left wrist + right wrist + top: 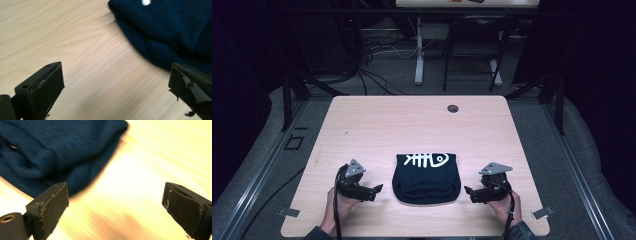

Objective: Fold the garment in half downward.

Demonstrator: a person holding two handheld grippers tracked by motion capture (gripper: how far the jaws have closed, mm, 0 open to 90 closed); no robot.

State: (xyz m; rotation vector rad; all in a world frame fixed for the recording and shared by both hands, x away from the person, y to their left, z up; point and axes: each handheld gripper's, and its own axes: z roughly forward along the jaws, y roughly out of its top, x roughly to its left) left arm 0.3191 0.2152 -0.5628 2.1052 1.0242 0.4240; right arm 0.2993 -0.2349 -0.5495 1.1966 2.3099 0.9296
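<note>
A folded dark blue garment (pixel 426 177) with a white fish-skeleton print lies near the front middle of the light wooden table (pixel 412 125). My left gripper (pixel 373 191) sits just left of it, jaws pointing toward the cloth, open with nothing between them. My right gripper (pixel 470 194) sits just right of it, also open and empty. In the left gripper view the garment (pixel 170 32) lies at the upper right, beyond the jaws (pixel 115 90). In the right gripper view the garment (pixel 57 152) lies at the upper left, its edge behind the left jaw, with the gripper (pixel 116 207) over bare wood.
A round cable hole (pixel 453 108) sits near the table's far edge. Metal clips (pixel 289 212) (pixel 542 213) stick out at the front corners. Beyond the table stand desk legs (pixel 419 55) and cables on a grey floor. Dark curtains flank both sides.
</note>
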